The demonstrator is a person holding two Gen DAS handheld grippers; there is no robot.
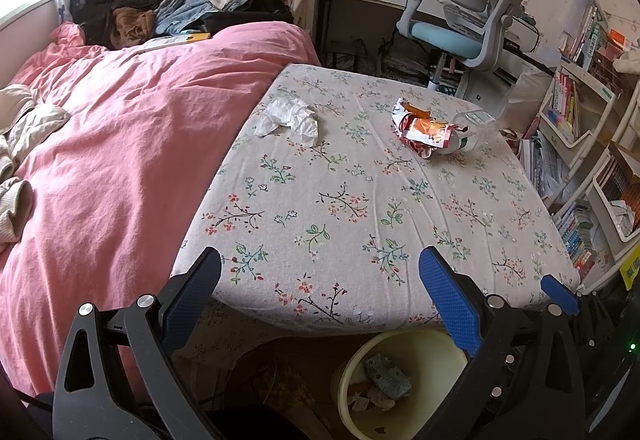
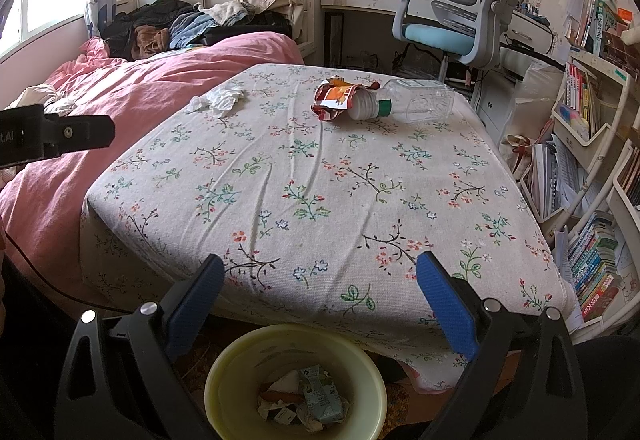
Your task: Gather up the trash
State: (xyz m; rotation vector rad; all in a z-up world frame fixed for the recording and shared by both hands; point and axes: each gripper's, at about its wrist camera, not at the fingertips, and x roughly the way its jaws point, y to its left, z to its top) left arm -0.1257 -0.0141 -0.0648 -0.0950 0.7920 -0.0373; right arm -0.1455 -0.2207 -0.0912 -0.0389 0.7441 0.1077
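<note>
On the floral-cloth table [image 1: 340, 208] [image 2: 320, 180] lie a crumpled white tissue [image 1: 289, 116] [image 2: 219, 98], a crushed red-orange snack wrapper [image 1: 426, 130] [image 2: 334, 98] and a clear plastic bottle [image 2: 416, 105] [image 1: 474, 128] on its side, touching the wrapper. Below the table's near edge stands a pale yellow bin [image 1: 424, 356] [image 2: 240, 360] holding a small carton and scraps. My left gripper [image 1: 320, 272] is open above the near table edge, nothing between its blue pads. Likewise open and empty, my right gripper [image 2: 320, 276] hovers over the near edge and the bin.
A bed with a pink duvet [image 1: 120, 144] runs along the table's left side, clothes piled at its head. A grey-blue desk chair [image 2: 452, 12] and desk stand behind the table. Bookshelves [image 2: 592, 200] crowd the right side. Part of the other gripper [image 2: 56, 138] shows at left.
</note>
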